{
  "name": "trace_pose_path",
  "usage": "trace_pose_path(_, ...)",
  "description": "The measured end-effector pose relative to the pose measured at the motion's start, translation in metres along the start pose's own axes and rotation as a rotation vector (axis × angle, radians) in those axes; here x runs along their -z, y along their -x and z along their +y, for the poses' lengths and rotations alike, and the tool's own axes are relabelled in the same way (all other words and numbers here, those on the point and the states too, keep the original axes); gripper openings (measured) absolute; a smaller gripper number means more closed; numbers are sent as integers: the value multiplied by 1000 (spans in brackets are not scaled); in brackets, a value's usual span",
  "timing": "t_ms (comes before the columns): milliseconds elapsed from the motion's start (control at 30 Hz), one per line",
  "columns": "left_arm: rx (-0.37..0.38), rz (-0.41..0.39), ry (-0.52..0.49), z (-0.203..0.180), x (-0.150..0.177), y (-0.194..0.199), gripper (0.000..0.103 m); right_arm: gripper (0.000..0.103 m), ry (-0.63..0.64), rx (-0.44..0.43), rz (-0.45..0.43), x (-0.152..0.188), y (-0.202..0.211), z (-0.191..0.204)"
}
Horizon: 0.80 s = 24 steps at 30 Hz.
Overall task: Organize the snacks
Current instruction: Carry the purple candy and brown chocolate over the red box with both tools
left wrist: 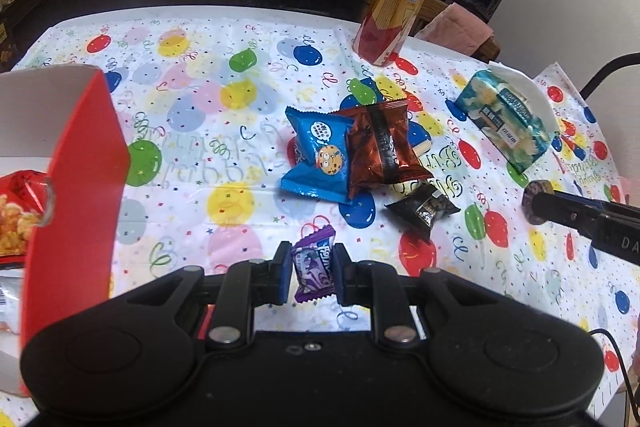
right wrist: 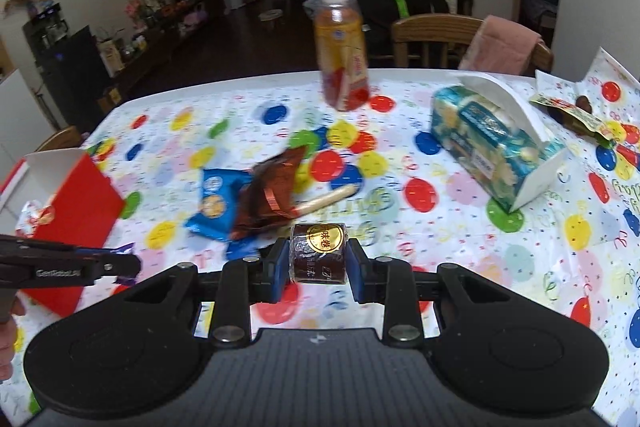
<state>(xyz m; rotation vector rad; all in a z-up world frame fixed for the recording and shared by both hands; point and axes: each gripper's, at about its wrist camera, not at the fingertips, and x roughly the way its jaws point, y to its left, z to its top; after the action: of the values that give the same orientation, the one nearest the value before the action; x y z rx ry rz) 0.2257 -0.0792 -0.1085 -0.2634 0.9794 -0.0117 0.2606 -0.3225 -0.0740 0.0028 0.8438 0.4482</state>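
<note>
My left gripper (left wrist: pixel 311 273) is shut on a purple candy wrapper (left wrist: pixel 313 273), held above the tablecloth right of the red box (left wrist: pixel 76 183). My right gripper (right wrist: pixel 318 259) is shut on a brown round snack with a gold sticker (right wrist: pixel 318 253). On the table lie a blue cookie packet (left wrist: pixel 318 155), a shiny brown packet (left wrist: pixel 380 147) overlapping it, and a small black packet (left wrist: pixel 424 209). In the right wrist view the blue packet (right wrist: pixel 214 205) and brown packet (right wrist: pixel 276 193) lie ahead, with a stick-shaped snack (right wrist: pixel 332 201) beside them. The red box (right wrist: pixel 72 211) stands at the left.
An orange drink bottle (left wrist: pixel 394 7) stands at the far table edge. A teal tissue pack (left wrist: pixel 506 115) lies at the right. An opened wrapper (right wrist: pixel 576 115) sits at the far right. Wooden chairs (right wrist: pixel 432 35) and a pink cloth (right wrist: pixel 504 45) stand behind the table. Snack bags (left wrist: pixel 16 219) lie inside the box.
</note>
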Motion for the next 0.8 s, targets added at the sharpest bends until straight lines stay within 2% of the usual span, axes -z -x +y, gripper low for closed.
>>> trace_pose_path(367,28,-49,-22,36,-1,46,17,30,80,-66,3,-1,22,84)
trace_pose_path(800,29,-105,-22,107,1,99,17,30,153,-139,-28,-5,26,193)
